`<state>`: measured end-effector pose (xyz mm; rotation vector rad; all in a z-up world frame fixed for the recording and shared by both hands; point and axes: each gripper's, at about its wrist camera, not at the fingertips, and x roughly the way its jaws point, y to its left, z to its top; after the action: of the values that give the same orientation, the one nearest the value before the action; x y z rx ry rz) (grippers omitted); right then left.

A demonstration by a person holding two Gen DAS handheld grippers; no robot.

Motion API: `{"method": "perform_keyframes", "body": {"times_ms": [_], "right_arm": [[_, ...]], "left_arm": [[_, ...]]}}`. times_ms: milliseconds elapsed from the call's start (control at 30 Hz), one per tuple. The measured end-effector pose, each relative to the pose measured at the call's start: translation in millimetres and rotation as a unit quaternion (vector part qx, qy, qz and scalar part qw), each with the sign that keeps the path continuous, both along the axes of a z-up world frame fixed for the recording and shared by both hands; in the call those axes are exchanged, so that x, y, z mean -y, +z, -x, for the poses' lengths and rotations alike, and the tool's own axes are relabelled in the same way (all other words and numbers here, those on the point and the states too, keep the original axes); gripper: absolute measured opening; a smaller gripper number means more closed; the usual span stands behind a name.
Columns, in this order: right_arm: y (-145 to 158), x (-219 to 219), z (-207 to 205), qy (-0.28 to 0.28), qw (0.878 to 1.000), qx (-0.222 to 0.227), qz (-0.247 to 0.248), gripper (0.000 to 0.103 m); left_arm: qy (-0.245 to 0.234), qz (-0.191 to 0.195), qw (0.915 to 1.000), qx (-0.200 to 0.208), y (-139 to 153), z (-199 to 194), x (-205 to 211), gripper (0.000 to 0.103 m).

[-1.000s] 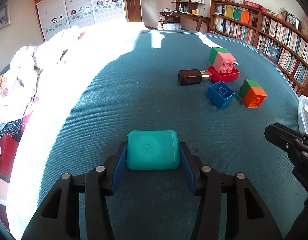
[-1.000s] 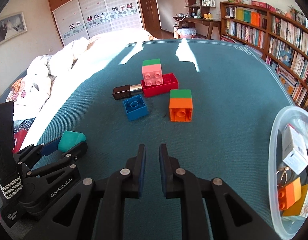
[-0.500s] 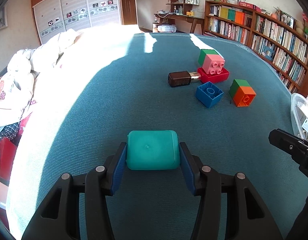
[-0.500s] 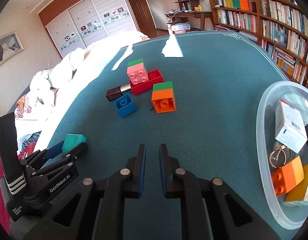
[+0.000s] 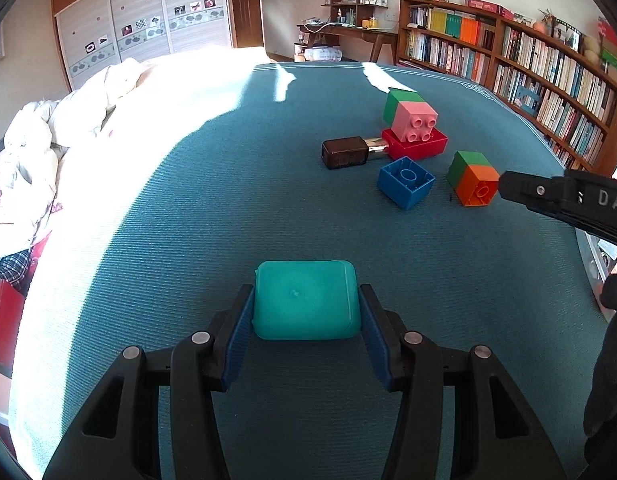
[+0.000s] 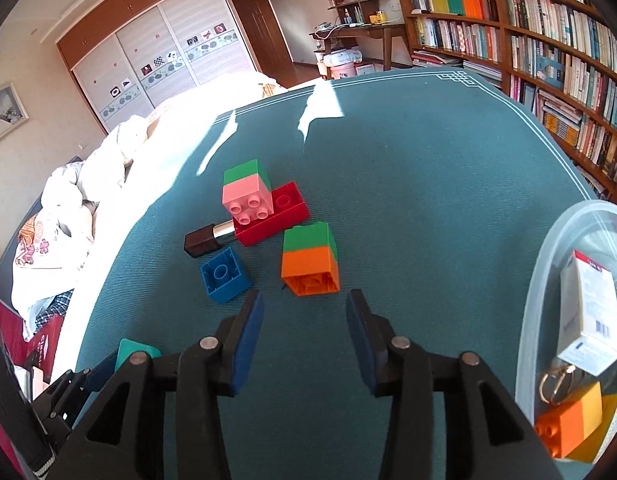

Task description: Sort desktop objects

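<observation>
My left gripper [image 5: 306, 304] is shut on a teal box [image 5: 306, 306], which also shows in the right wrist view [image 6: 134, 354], over the teal tablecloth. My right gripper [image 6: 304, 306] is open and empty, just short of the green-and-orange brick [image 6: 310, 260], which also shows in the left wrist view [image 5: 472, 178]. Beyond lie a blue brick [image 6: 224, 276], a dark brown lipstick [image 6: 206, 238], a red brick [image 6: 274, 216] and a pink-and-green brick [image 6: 246, 192]. A clear plastic tub [image 6: 548, 264] at the right holds a white carton, a key ring and an orange brick.
The tablecloth's left edge [image 5: 108, 216] drops toward a bed with white quilts [image 5: 48, 128]. Bookshelves [image 6: 548, 40] line the right wall. My right gripper's arm [image 5: 564, 200] crosses the right of the left wrist view.
My right gripper has opened from shut and moved forward toward the green-and-orange brick. My left gripper still holds the teal box.
</observation>
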<state>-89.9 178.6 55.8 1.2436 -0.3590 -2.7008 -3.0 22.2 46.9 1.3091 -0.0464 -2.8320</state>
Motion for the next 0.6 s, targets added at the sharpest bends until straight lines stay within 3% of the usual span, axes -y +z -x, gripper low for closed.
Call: {"method": "perform_keyframes", "body": {"times_ms": [233,300,600], "right_arm": [[-20,22,36,0.005,0.998,0.018,-0.056,0.047],[-26,25,39,0.002,0.997,0.021,-0.071,0.038],[-18,26,8,0.004,0.995,-0.016,-0.097,0.036]], "left_arm": [[-0.006,-0.006,1.0000,0.005,-6,9,-1,0.054],[-0.008,-0.004,1.0000,0.004,-6,12,-3,0.054],[-0.013,0.008,0.9999,0.003,-7,18,-15,0.054]]}}
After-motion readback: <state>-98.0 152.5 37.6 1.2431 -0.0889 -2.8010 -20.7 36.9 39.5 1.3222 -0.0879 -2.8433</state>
